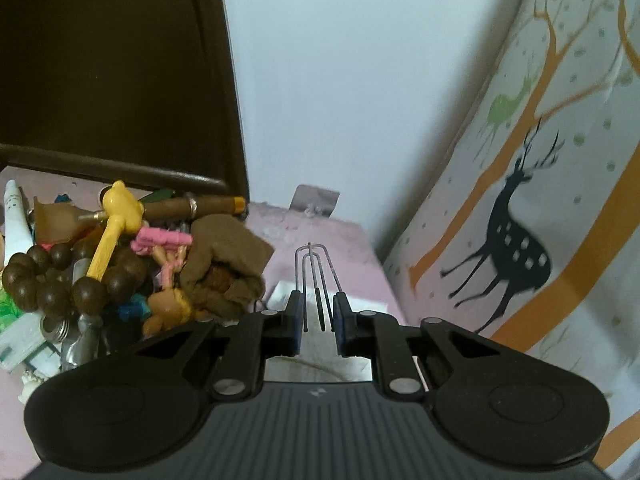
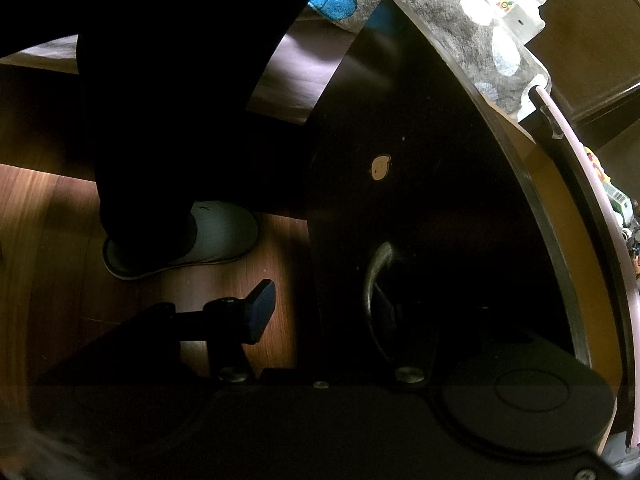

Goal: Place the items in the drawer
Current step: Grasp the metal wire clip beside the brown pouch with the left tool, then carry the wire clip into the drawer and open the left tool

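In the left wrist view my left gripper (image 1: 317,322) is shut on a thin metal wire piece (image 1: 316,276) that sticks up between the blue pads, above a pink surface (image 1: 320,232). A heap of small items lies to its left: a yellow toy hammer (image 1: 114,216), brown beads (image 1: 52,284), a pink doll (image 1: 164,240) and a brown cloth (image 1: 228,264). In the right wrist view my right gripper (image 2: 324,312) is open at the dark drawer front (image 2: 420,200). Its left finger (image 2: 260,312) is out over the floor. The right finger is dim, close by the metal drawer handle (image 2: 376,280).
A dark brown frame (image 1: 120,80) stands behind the heap. A deer-print curtain (image 1: 540,200) hangs to the right. In the right wrist view a person's dark leg and grey slipper (image 2: 200,240) stand on the wooden floor (image 2: 40,220). A grey patterned cloth (image 2: 460,20) lies on top.
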### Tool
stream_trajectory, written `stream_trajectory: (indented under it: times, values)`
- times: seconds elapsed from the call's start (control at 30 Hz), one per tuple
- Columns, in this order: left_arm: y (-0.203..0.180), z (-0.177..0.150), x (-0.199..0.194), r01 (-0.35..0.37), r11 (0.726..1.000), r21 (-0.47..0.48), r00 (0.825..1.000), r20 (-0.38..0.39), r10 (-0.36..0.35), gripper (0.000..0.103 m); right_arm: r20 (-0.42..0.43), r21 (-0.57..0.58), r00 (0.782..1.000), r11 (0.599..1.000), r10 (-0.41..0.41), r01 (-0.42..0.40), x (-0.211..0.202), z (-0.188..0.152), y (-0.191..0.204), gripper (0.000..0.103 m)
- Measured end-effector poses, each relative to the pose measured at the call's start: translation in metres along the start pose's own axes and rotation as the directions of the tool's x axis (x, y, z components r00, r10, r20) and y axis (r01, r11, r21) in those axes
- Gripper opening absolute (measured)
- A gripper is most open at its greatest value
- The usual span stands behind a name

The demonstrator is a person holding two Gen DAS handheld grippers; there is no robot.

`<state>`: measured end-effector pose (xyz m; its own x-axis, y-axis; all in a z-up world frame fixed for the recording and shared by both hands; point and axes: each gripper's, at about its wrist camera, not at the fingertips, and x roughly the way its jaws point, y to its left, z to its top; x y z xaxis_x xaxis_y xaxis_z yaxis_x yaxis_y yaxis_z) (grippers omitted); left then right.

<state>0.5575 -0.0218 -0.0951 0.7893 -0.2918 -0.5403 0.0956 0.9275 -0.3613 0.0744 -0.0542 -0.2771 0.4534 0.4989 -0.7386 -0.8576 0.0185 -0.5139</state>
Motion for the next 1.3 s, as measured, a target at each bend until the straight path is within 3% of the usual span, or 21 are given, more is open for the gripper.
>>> stream_trajectory:
  times: [0.1,0.33,0.6,0.8,0.87,1.0,1.07,1.17,1.3]
  values:
    - [0.001,0.003,-0.010,0.023,0.999,-0.024,1.000,0.017,-0.023,0.015,0.000,-0.001,1.000,1.000,0.000,0.000,0.000,0.000,0.000,0.053]
    - [-0.001,-0.014,-0.071,0.049,0.997,0.066,0.999,0.000,-0.049,0.015,-0.004,0.003,1.000,1.000,0.001,-0.001,0.000,0.001,-0.001,0.052]
    - [0.011,-0.065,-0.150,0.076,0.989,0.124,0.994,-0.091,-0.065,0.015,-0.012,0.007,1.000,1.000,-0.001,0.001,0.001,0.002,-0.001,0.052]
    - [0.025,-0.117,-0.185,0.062,0.987,0.149,0.980,-0.195,-0.032,0.015,-0.020,0.007,1.000,1.000,-0.004,0.004,0.002,0.003,0.000,0.053]
    - [0.026,-0.139,-0.186,0.033,0.980,0.195,0.969,-0.247,0.017,0.015,-0.022,0.005,1.000,1.000,-0.006,0.006,0.003,0.004,0.000,0.054]
    - [0.023,-0.183,-0.174,-0.021,0.944,0.330,0.925,-0.351,0.143,0.015,-0.027,-0.004,1.000,1.000,-0.009,0.009,0.004,0.004,0.002,0.056]
    - [0.018,-0.200,-0.164,-0.042,0.910,0.412,0.902,-0.377,0.212,0.015,-0.027,-0.006,1.000,1.000,-0.010,0.010,0.004,0.004,0.002,0.057]
    - [0.015,-0.219,-0.149,-0.045,0.884,0.466,0.874,-0.410,0.261,0.015,-0.027,-0.009,1.000,1.000,-0.010,0.010,0.004,0.004,0.003,0.059]
    - [0.013,-0.233,-0.133,-0.055,0.847,0.529,0.855,-0.414,0.314,0.015,-0.027,-0.013,1.000,1.000,-0.011,0.011,0.005,0.004,0.003,0.059]
